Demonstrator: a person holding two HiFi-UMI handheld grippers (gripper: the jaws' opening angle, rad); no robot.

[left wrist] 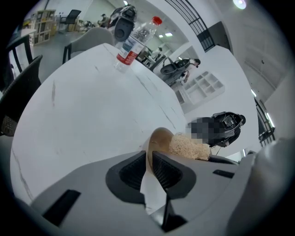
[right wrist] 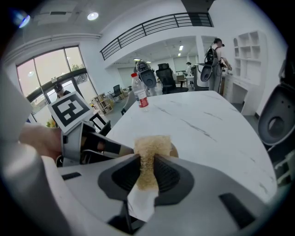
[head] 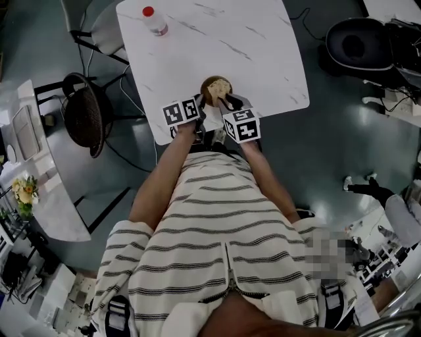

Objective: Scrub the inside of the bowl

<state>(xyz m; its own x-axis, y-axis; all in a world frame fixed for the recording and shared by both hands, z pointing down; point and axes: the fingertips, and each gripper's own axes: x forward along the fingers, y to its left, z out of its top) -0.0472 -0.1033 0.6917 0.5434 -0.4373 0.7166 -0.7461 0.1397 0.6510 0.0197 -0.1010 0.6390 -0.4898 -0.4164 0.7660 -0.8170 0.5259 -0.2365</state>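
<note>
The brown bowl [head: 212,94] sits on the white table [head: 256,46] close to its near edge, right at the tips of both grippers. The left gripper [left wrist: 149,160] has its jaws pinched narrow on the bowl's rim, with the wall between them. The right gripper [right wrist: 147,167] clamps a tan fibrous scrub pad [right wrist: 150,150], which reaches over the bowl's inside. A water bottle [head: 155,20] stands at the table's far left.
</note>
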